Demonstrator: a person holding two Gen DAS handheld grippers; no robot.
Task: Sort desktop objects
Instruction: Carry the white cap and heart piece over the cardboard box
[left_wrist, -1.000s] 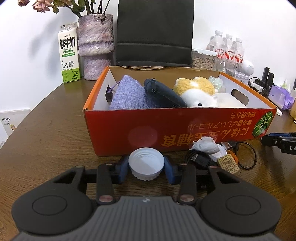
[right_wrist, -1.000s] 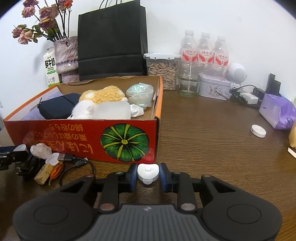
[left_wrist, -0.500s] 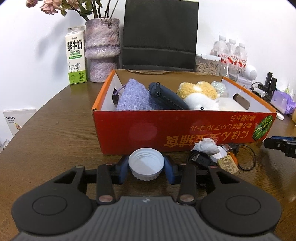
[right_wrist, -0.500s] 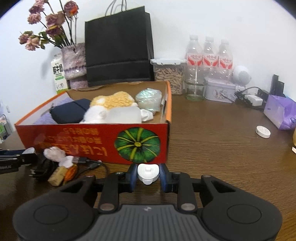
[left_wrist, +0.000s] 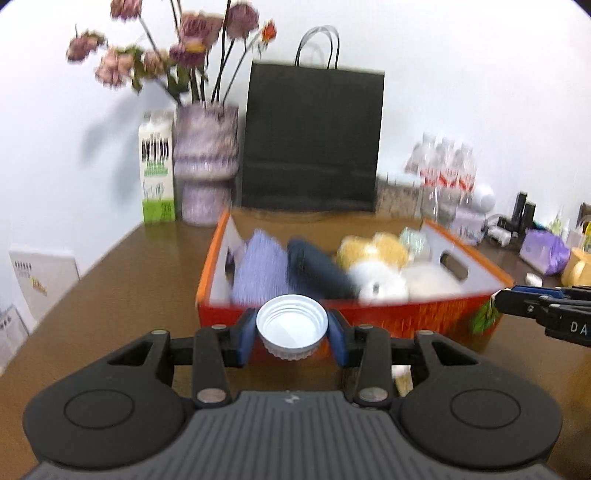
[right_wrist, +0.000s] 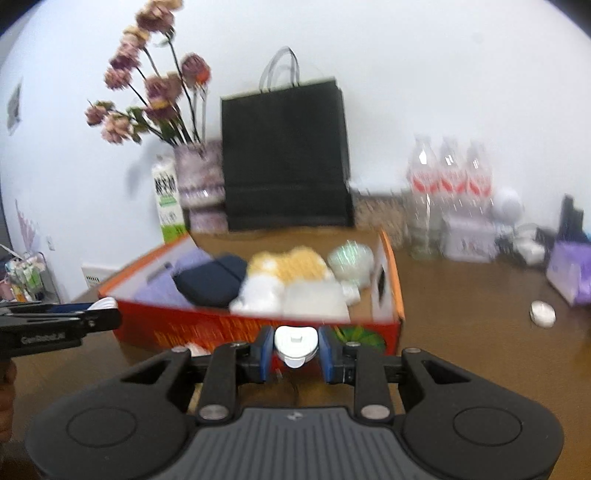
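The left claw (left_wrist: 291, 334) is clamped on a white jar lid (left_wrist: 291, 326), the right claw (right_wrist: 294, 347) on a small white cap (right_wrist: 295, 341); both are held before the red box (left_wrist: 406, 317).

The left tongs (left_wrist: 291, 334) clamp a white cap (left_wrist: 291, 326), open side up, before the red box (left_wrist: 369, 317) on the table (left_wrist: 122, 291). Right tongs (left_wrist: 517, 301) enter at three o'clock.
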